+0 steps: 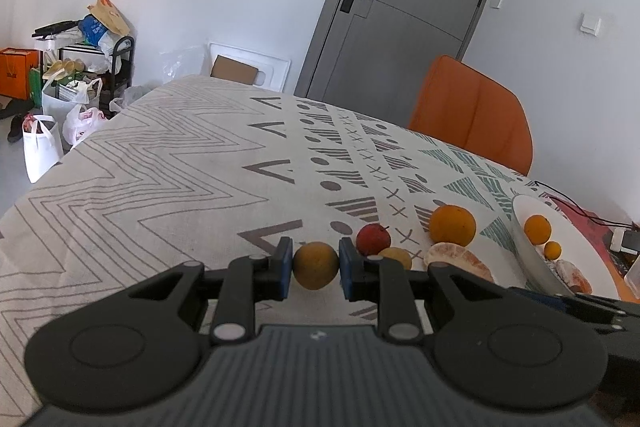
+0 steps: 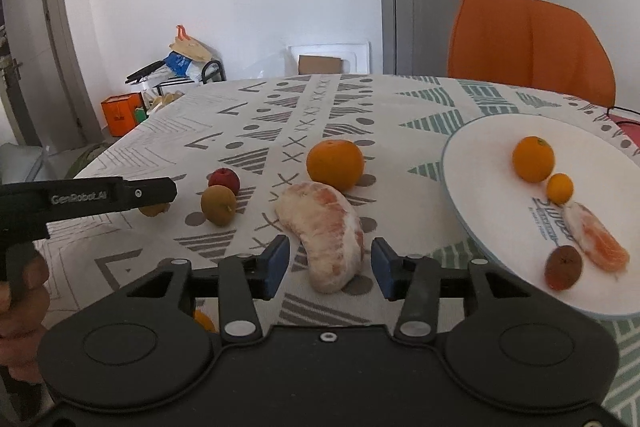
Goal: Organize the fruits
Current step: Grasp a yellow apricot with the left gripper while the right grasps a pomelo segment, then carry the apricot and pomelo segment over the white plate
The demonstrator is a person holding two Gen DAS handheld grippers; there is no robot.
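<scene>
My left gripper (image 1: 316, 261) is shut on a small yellow-brown fruit (image 1: 315, 269), held just above the patterned tablecloth. In the right wrist view that same gripper (image 2: 160, 201) shows from the side at far left. My right gripper (image 2: 330, 261) is open, its blue pads standing either side of a peeled pomelo wedge (image 2: 326, 227) without touching it. Behind the wedge lie a large orange (image 2: 335, 163), a red fruit (image 2: 224, 179) and a brownish fruit (image 2: 218, 206). The white plate (image 2: 500, 131) at right holds two oranges, a peeled segment and a dark brown fruit.
An orange chair (image 2: 532, 43) stands at the table's far side, before a grey door (image 1: 404, 3). Black cables (image 1: 576, 207) and small devices lie past the plate. Bags and a rack (image 1: 80, 67) crowd the floor at left. A person's hand (image 2: 20, 291) grips the left tool.
</scene>
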